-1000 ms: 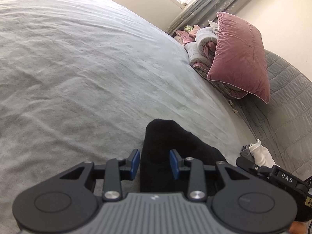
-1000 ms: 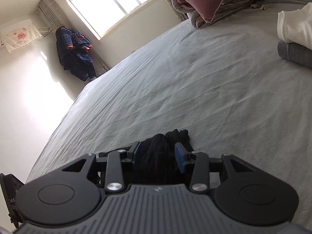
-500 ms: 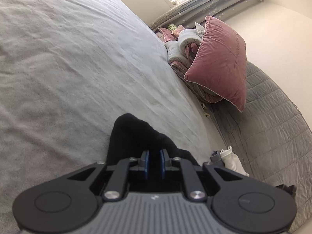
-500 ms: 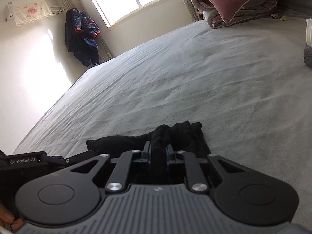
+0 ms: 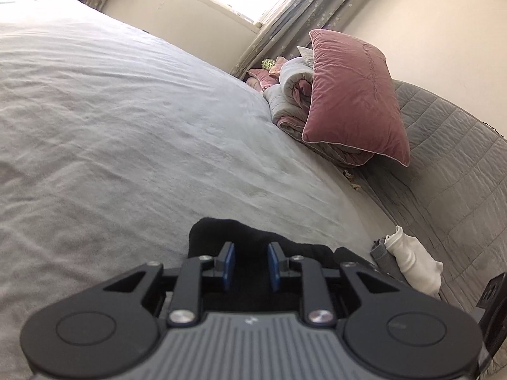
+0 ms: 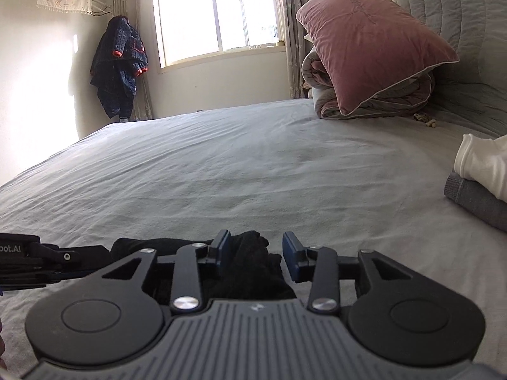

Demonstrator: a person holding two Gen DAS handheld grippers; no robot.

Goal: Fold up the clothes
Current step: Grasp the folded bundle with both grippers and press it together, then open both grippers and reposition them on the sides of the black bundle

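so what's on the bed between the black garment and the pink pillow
Nothing: only bare grey sheet between the black garment and the pink pillow, clearest in the right wrist view.

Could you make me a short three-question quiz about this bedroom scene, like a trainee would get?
1. True or false: the left gripper is clamped shut on the black garment.
2. What lies on top of the folded grey cloth? A) a white garment B) a red towel C) a book
3. Fill in: the pink pillow leans on a rolled ____.

Key: 1 false, its fingers stand apart around the cloth; the right gripper is open too. 2 A. 3 quilt.
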